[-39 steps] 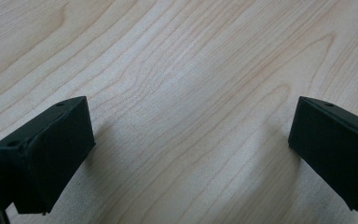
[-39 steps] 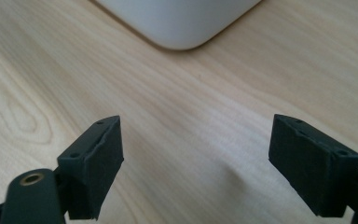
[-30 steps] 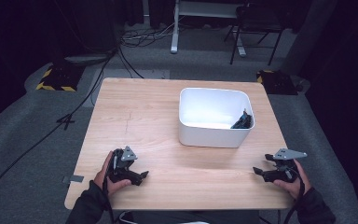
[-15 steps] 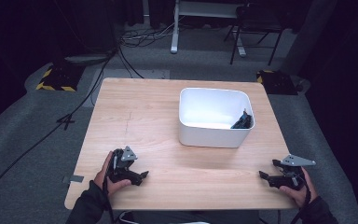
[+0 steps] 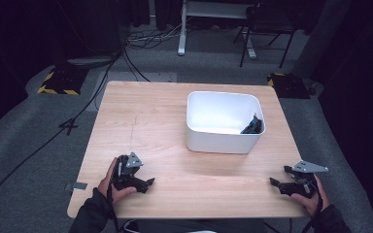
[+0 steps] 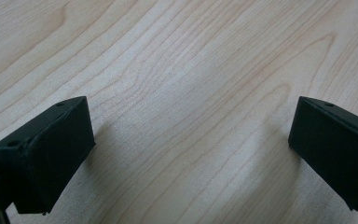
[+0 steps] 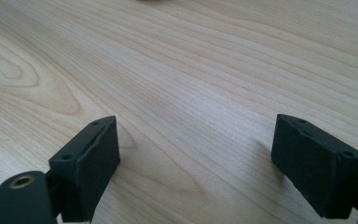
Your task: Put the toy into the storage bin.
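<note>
My left gripper (image 5: 148, 183) rests on the wooden table (image 5: 150, 121) near its front left corner, held in a hand. In the left gripper view the left gripper (image 6: 191, 149) has its black jaws wide apart over bare wood. My right gripper (image 5: 278, 178) sits low at the front right corner, a grey plate on top. The right gripper (image 7: 196, 163) also stands open, nothing between its jaws. A white tub (image 5: 209, 138) stands right of the table's middle, with a dark object (image 5: 252, 126) in its right end.
Cables (image 5: 77, 111) run over the grey floor left of the table. Black-and-yellow marked blocks (image 5: 58, 80) lie at the far left and far right. A desk frame and a chair (image 5: 262, 29) stand behind the table.
My right gripper has drawn back toward the front right corner of the table and dropped lower. The left gripper has stayed in place.
</note>
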`<move>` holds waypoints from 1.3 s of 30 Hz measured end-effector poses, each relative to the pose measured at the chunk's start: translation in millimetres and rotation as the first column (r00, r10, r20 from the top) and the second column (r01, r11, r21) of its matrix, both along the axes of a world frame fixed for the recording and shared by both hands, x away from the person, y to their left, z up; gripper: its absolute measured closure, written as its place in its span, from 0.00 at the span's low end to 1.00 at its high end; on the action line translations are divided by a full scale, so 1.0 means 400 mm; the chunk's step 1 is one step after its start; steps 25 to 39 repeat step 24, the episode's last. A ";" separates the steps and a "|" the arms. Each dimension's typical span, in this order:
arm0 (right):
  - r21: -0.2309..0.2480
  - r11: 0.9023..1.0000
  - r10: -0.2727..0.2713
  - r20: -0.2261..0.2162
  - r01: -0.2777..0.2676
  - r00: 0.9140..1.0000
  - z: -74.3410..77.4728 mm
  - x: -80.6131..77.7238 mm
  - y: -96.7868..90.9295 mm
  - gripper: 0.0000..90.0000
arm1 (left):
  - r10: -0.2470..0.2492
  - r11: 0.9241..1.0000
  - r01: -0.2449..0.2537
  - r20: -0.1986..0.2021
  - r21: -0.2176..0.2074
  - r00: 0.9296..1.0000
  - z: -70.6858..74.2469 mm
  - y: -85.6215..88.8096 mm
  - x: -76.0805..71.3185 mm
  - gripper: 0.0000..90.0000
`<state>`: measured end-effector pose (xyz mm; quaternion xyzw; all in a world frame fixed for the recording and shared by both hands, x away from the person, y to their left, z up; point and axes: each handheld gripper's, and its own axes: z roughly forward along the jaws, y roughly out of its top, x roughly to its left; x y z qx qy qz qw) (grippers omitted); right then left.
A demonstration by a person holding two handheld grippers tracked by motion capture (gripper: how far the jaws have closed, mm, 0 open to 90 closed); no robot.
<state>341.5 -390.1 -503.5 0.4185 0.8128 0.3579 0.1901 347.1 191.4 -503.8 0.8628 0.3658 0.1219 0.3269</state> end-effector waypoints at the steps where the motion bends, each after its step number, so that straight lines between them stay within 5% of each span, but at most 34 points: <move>1: 0.000 1.000 0.000 0.000 0.000 1.000 0.000 0.000 0.000 0.17 | 0.001 1.000 -0.001 0.003 0.003 1.000 0.001 0.000 0.000 0.00; 39: 0.000 1.000 0.000 0.000 0.000 1.000 0.000 0.000 0.000 0.17 | -0.006 1.000 0.006 0.002 0.001 1.000 0.000 0.000 0.002 0.00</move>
